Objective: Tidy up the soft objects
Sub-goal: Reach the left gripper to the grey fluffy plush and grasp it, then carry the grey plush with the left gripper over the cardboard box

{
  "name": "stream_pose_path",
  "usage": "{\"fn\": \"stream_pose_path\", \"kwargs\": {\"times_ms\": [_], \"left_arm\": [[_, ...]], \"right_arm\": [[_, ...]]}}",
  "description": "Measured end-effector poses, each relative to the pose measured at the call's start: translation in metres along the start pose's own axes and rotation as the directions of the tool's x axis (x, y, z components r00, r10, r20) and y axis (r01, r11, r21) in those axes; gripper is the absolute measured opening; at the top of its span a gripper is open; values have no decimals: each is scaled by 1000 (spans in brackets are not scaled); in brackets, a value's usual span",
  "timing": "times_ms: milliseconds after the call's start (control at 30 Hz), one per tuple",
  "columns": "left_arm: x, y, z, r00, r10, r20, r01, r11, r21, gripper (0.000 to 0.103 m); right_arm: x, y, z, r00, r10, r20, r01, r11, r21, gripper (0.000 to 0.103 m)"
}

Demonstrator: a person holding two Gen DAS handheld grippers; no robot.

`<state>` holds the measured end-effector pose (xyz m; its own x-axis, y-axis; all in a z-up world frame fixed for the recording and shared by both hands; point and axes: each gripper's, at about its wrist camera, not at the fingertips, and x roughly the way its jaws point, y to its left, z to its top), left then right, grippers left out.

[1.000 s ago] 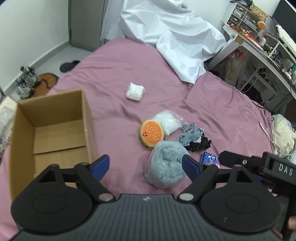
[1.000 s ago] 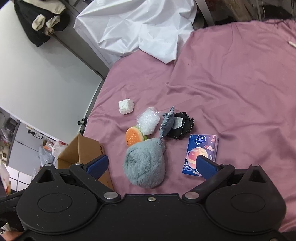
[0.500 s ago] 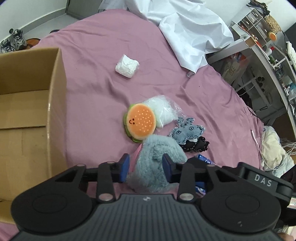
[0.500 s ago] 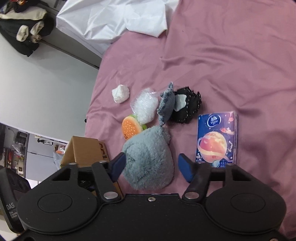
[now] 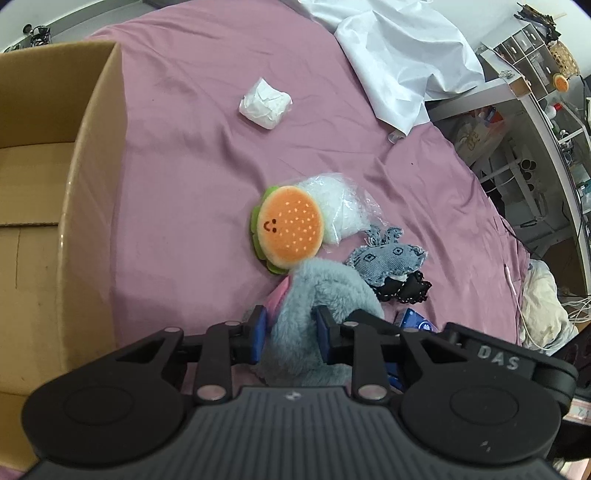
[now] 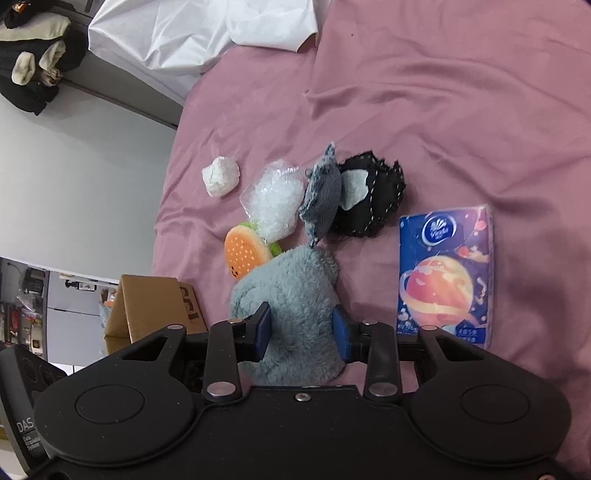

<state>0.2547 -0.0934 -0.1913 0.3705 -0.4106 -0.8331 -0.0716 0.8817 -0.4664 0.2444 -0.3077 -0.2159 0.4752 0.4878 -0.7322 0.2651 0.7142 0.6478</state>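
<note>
A fluffy grey-blue plush (image 5: 325, 291) (image 6: 291, 291) lies on the pink bed sheet. My left gripper (image 5: 290, 332) is shut on one side of it and my right gripper (image 6: 301, 328) is shut on the other. Just beyond it lie a burger plush (image 5: 290, 230) (image 6: 245, 254), a clear bag of white stuffing (image 5: 341, 212) (image 6: 271, 203), a grey fabric toy (image 5: 388, 260) (image 6: 321, 195), a black fabric piece (image 5: 404, 290) (image 6: 371, 199) and a white wad (image 5: 265, 102) (image 6: 220, 176). A blue tissue pack (image 6: 445, 280) lies to the right.
An open cardboard box (image 5: 48, 206) (image 6: 155, 306) stands at the left on the bed. A white sheet (image 5: 399, 55) (image 6: 192, 33) is heaped at the far end. A cluttered desk (image 5: 535, 92) stands at the right beyond the bed edge.
Both grippers have moved in and down onto the fluffy grey plush and closed from open to pinching it on either side.
</note>
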Motion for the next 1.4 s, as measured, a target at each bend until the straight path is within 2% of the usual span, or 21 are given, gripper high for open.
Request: {"fn": "stream_pose_path", "kwargs": {"times_ms": [233,567,733,1100,1400], "left_arm": [[-13,2,0,1000,-13,22,14,1000,-19,21],[-68,-14,-2,993,-18,112,13,999,45,21],[-94,-12,-4,988,-20,150,13,999,48,21],[-150,1,-10,971,-12,239,5,999,33,21],[-179,19,-11,960,2,281,-3,1000,5,21]], "right_arm": [[-5,11,-4,999,-13,31,15,998,-56,24],[-42,39,-19,992,51,114,-37,991,-125,23],[-56,56,-29,986,88,143,-65,985,-158,24],[-70,95,-49,971,178,162,-136,960,-243,24],[-71,125,-63,966,214,146,-158,933,-322,24]]}}
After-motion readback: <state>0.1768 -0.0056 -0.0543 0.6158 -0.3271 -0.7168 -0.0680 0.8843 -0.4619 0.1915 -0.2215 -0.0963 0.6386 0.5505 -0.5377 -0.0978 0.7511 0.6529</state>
